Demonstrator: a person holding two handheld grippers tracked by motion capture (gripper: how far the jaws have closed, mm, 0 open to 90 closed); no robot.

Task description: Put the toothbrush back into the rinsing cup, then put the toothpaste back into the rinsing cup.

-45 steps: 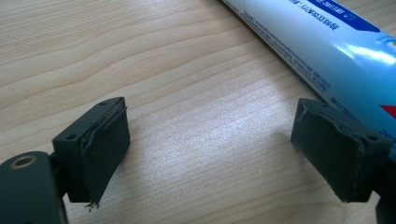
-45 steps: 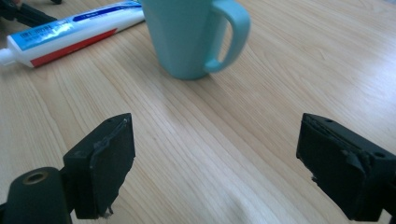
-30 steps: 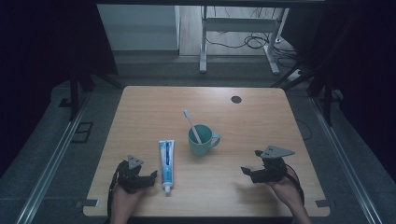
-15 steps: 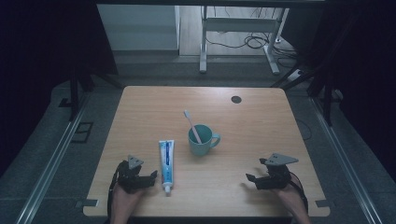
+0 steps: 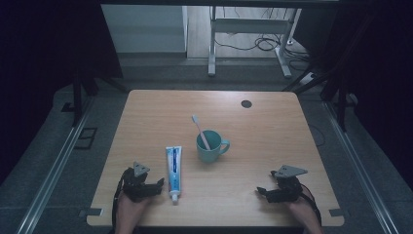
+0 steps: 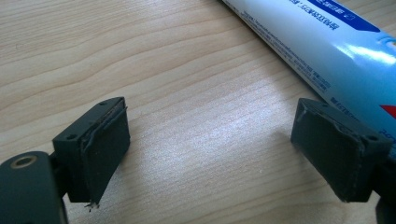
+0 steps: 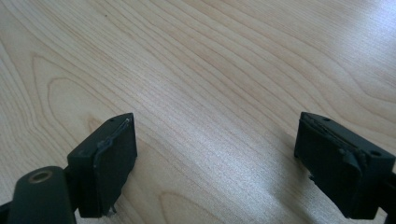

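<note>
A white and blue toothpaste tube [image 5: 173,171] lies flat on the wooden table [image 5: 272,131], cap toward the near edge. To its right stands a teal mug [image 5: 210,146] with a toothbrush [image 5: 200,130] leaning in it. My left gripper [image 5: 155,186] rests low at the near left, just left of the tube, open with bare wood between its jaws. In the left gripper view the tube [image 6: 322,51] runs just beyond the right-hand jaw. My right gripper [image 5: 262,191] sits low at the near right, open over bare wood, as the right gripper view [image 7: 215,158] confirms.
A round dark cable hole [image 5: 246,104] sits near the table's far edge. Beyond the table stand a white desk frame [image 5: 246,29] with cables on the floor. Metal rails [image 5: 58,161] run along both sides of the table.
My right gripper has dropped lower and come back toward the near edge of the table. The left gripper, tube and mug have stayed put.
</note>
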